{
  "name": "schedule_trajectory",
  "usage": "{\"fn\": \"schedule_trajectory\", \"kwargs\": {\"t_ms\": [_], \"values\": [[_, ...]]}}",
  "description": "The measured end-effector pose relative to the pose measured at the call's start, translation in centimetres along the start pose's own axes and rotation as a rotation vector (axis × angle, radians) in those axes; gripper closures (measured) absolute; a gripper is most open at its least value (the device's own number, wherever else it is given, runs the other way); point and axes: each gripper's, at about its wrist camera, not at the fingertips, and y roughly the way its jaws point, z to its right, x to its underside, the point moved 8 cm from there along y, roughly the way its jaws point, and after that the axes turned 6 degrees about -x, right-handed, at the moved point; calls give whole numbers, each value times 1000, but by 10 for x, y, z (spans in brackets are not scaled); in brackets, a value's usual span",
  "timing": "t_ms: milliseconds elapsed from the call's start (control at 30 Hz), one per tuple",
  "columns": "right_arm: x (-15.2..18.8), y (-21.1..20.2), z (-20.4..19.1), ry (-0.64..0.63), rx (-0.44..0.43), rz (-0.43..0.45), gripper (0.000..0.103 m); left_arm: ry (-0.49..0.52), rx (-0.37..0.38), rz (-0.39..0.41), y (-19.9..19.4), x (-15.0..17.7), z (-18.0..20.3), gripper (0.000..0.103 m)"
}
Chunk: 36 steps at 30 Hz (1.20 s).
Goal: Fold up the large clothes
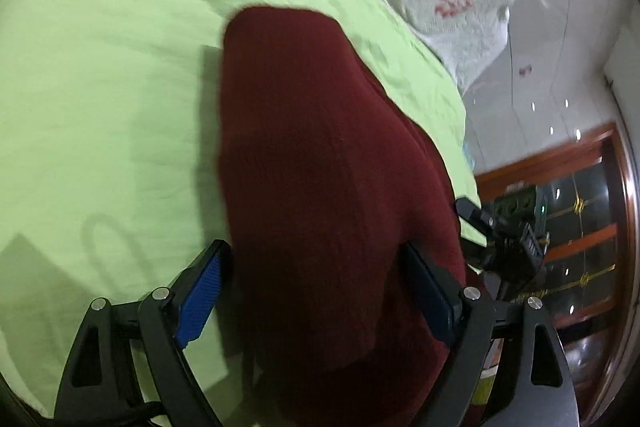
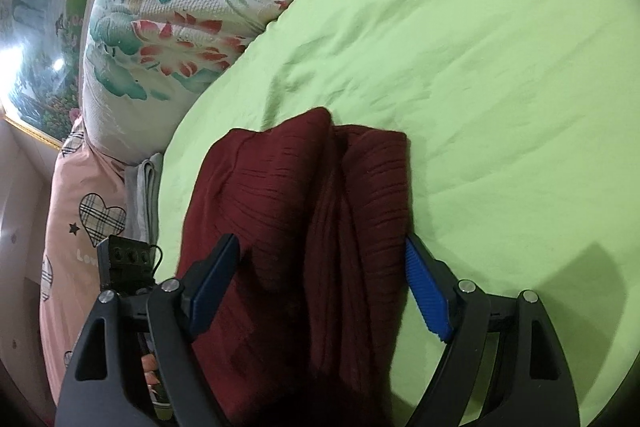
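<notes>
Left wrist view gives me the left hand-held gripper spread wide, its blue pads either side of the dark red garment without pinching it. My right hand-held gripper is likewise released, straddling the same garment, which lies bunched in folds on the bed's green sheet, near the floral quilt

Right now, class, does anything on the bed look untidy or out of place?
The dark red garment is bunched into uneven ridges on the green sheet, not flat. Both tools, left and right, stand open around it.
</notes>
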Motion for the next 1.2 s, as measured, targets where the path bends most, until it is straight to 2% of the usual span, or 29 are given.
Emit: {"fn": "schedule_trajectory", "kwargs": {"t_ms": [133,233,267,300,400,467,600,700,833,967,1200], "values": [[2,7,-5,-13,-19,-28,21,65,-52,16,6,2,17,17],[6,11,-9,-39,-18,-48,23,87,-65,30,4,5,25,18],[8,13,-10,-47,-14,-52,27,90,-66,33,3,6,26,19],[9,14,-10,-51,-5,-53,41,93,-66,36,3,6,26,21],[15,18,-8,-43,-9,-60,63,104,-78,53,0,8,27,31],[18,16,-12,-53,-15,-54,67,123,-103,81,-4,9,32,36],[22,9,-23,-78,4,-34,70,137,-123,120,-14,12,41,47],[24,3,-34,-74,-13,-18,70,117,-103,138,-26,15,43,52],[30,-1,-63,-105,-38,-17,70,108,-63,150,-51,25,42,55],[41,6,-95,-121,-88,-37,71,99,-68,176,-84,38,30,56],[81,44,-152,-117,-224,-128,71,50,-132,278,-174,65,-6,56]]}}
